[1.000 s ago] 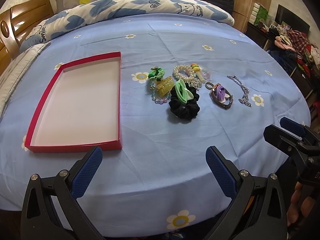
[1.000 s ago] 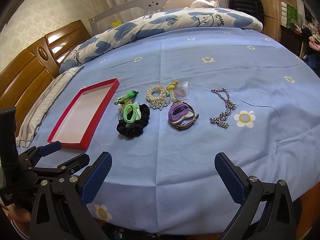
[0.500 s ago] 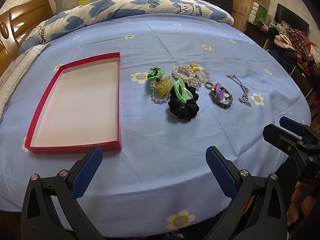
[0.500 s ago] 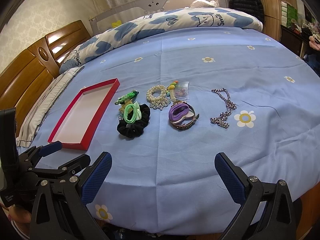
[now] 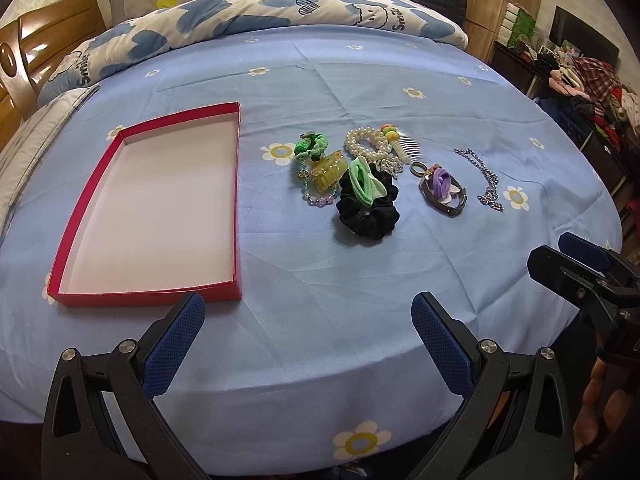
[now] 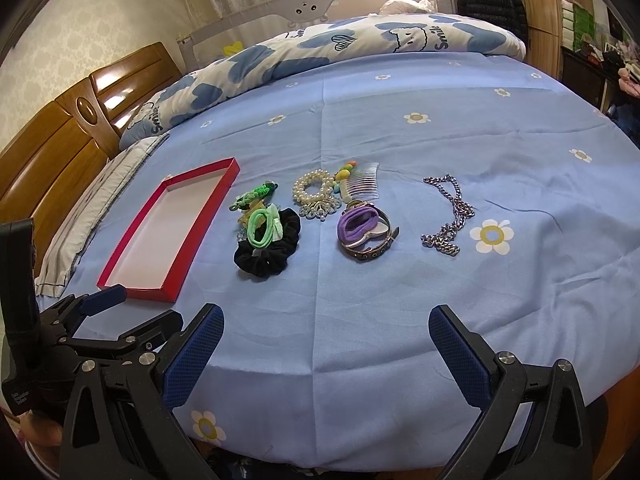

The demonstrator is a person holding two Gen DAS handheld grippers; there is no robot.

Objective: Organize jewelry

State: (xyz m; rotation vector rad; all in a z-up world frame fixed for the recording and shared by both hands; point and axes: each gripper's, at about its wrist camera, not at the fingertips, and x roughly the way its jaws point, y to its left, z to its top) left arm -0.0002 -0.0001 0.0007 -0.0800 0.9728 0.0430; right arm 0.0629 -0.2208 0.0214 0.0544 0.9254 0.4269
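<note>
On the blue bedsheet, red tray left of jumbled accessories, black scrunchie nearest, both hand-held grippers spread wide, empty.

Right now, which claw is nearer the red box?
Left. The left claw hovers open just short of the red box, at its near corner. The right claw, also open, sits further right, facing the accessories.

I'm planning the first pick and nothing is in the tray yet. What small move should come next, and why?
Probably ease the right gripper forward toward the silver chain. Both grippers are open and hold nothing, the red tray is bare, and the chain lies apart from the other pieces on the right gripper's side, so it looks like the easiest clean grab. The left gripper can wait.
</note>
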